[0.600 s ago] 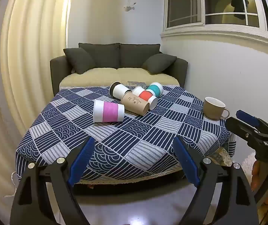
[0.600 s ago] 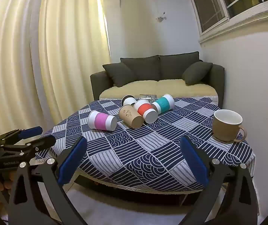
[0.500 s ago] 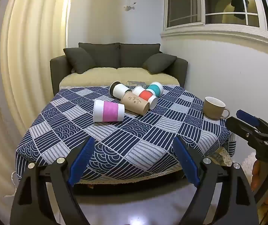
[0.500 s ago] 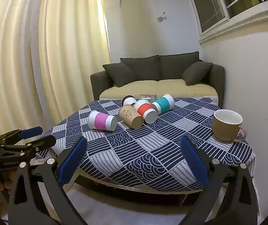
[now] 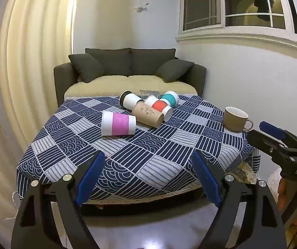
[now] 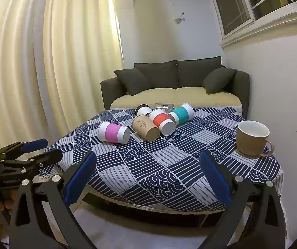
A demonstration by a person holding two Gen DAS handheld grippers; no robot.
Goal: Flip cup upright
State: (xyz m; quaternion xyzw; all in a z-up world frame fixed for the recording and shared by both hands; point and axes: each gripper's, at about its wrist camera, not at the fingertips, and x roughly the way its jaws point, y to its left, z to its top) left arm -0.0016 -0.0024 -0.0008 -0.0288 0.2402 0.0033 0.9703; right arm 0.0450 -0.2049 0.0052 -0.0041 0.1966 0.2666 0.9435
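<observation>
Several paper cups lie on their sides on the table: a pink-banded cup (image 5: 118, 123) (image 6: 113, 132), a brown cup (image 5: 147, 115) (image 6: 146, 127), a red-banded cup (image 5: 160, 107) (image 6: 162, 121), a teal-banded cup (image 5: 170, 98) (image 6: 181, 113) and a white cup (image 5: 129, 100) (image 6: 144, 110). My left gripper (image 5: 147, 178) is open and empty, at the table's near edge. My right gripper (image 6: 147, 181) is open and empty, also short of the table. Each gripper shows at the edge of the other's view: the right one (image 5: 273, 137), the left one (image 6: 36, 151).
A tan mug (image 5: 235, 119) (image 6: 252, 138) stands upright at the table's right side. The blue patterned tablecloth (image 5: 127, 161) covers the table. A dark sofa (image 5: 129, 72) stands behind it, curtains at the left, a wall at the right.
</observation>
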